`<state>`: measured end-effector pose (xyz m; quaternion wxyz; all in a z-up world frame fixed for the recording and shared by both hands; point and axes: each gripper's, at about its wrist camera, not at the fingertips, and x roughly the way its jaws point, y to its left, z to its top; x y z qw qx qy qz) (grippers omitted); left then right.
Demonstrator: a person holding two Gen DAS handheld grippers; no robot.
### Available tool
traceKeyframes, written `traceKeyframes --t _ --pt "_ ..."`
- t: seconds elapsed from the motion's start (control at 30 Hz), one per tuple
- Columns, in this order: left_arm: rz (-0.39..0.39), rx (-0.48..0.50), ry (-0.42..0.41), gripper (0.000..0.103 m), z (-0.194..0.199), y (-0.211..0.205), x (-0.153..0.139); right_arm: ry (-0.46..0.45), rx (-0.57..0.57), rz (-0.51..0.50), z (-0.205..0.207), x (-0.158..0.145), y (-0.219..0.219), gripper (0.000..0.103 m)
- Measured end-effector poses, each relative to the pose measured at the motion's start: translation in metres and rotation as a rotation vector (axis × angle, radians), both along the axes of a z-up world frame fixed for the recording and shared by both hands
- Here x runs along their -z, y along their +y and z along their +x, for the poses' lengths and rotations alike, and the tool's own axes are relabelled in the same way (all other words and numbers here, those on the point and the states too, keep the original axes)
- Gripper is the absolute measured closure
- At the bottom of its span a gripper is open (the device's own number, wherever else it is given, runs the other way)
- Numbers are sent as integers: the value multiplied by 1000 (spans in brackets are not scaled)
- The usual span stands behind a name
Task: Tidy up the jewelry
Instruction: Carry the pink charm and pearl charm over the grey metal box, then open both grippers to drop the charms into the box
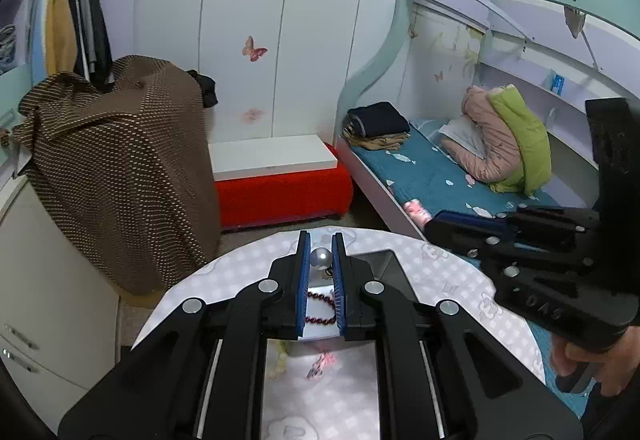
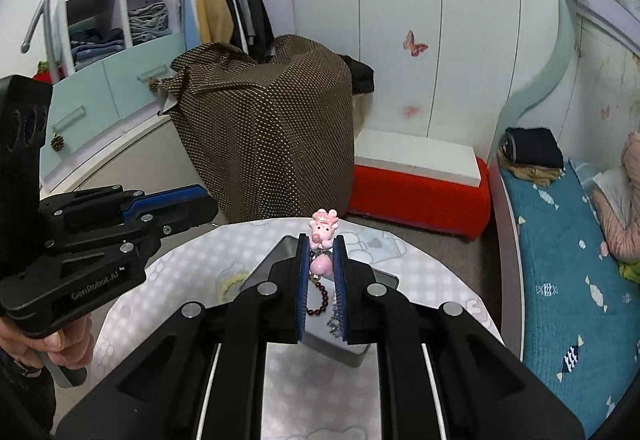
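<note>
Jewelry here is light and small. The left hand-held gripper [image 1: 321, 260] pinches a pearl [image 1: 321, 258], smooth, round and likely to slip. The right hand-held gripper [image 2: 322, 260] pinches a pink pig charm [image 2: 324, 230]. Both hang above the tabletop [image 2: 420, 272], where a limp dark bead string [image 2: 320, 300] lies in a tray [image 2: 384, 280]; that is best taken across its beads.

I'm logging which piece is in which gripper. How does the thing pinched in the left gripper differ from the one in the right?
The left gripper pinches a pearl bead: round, plain, silvery white. The right gripper pinches a pig charm: pink, figure-shaped, with a hat. The pearl bead sits level with the fingertips, while the pig charm pokes above them. Both are held over the round table, and each view shows dark red beads lower between the fingers.
</note>
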<state>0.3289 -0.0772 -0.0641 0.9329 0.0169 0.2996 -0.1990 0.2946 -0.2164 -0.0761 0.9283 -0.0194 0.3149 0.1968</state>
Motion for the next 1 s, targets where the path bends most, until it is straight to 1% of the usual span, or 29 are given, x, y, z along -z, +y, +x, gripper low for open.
traceKeyframes --t 0.07,0.2,0.3,0.37,0.4,0.43,0.47,0.5,0.57,0.63,0.67,0.7,0.73,0.77,0.8,0.83,1.0 --pt "-9 16 24 92 12 -7 3 16 3 4 7 3 -1 93" --pt "2 34 61 92 30 -20 13 74 5 8 25 16 -1 93" --pt "15 29 89 91 42 -24 23 111 16 13 32 24 -2 92" --pt "23 18 104 91 48 -25 27 141 22 37 37 30 -5 92" --pt "30 12 110 84 51 -24 29 146 24 41 37 31 -5 91" --pt "35 5 110 76 53 -25 30 153 30 43 38 33 -7 91" --pt "37 -8 104 54 53 -24 30 161 33 46 39 34 -8 89" --pt "35 -17 99 38 53 -23 29 169 35 51 39 35 -9 86" --pt "20 -29 99 35 54 -18 29 170 44 55 39 35 -11 83" --pt "22 -43 94 27 54 -15 29 174 49 62 40 36 -13 81" --pt "25 -52 88 20 53 -14 28 173 54 67 40 36 -14 80" --pt "25 -55 86 16 52 -11 28 172 61 72 39 36 -16 71" --pt "26 -66 81 14 51 -9 27 170 67 74 39 37 -17 51" --pt "23 -74 74 12 49 -7 26 162 76 75 38 36 -18 40" --pt "15 -83 66 9 47 -4 25 146 102 69 36 35 -20 20" --pt "12 -96 58 9 45 0 23 132 115 71 35 34 -21 9" --pt "41 -148 19 6 34 14 19 111 153 70 29 33 -25 8"
